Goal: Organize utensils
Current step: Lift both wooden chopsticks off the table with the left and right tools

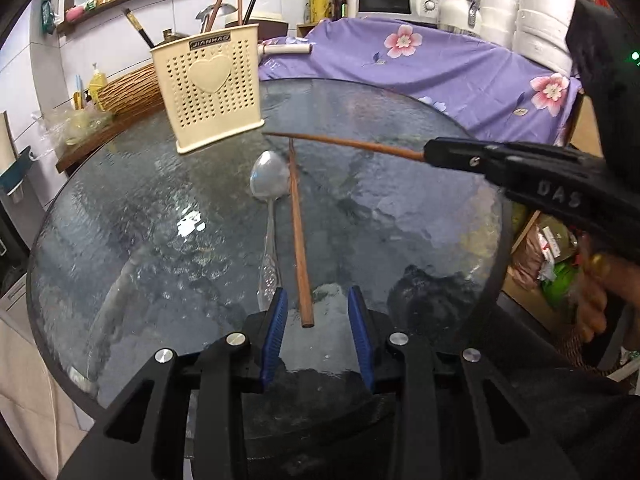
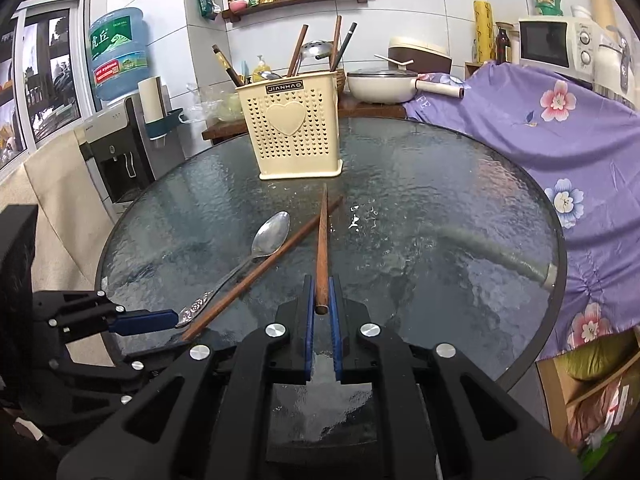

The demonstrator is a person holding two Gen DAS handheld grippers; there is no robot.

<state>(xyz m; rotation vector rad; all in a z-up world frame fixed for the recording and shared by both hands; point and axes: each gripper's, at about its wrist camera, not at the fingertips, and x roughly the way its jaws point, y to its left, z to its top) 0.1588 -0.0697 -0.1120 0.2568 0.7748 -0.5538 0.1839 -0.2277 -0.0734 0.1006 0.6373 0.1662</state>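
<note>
Already, several utensils stood in the holder (image 2: 294,128) at the counter's (image 2: 440,200) far edge. The right gripper (image 2: 321,312) clamped one chopstick (image 2: 322,240); the left gripper (image 1: 318,308), open, straddled the other chopstick (image 1: 299,232) beside the spoon (image 1: 269,184), both unsorted.

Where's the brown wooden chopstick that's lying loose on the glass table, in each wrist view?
Left wrist: loose brown wooden chopstick runs up the centre, near end between the open left gripper pads.
Right wrist: it lies diagonally at lower left, crossing under the held chopstick.
Shared landmark: the metal spoon beside it.
</note>
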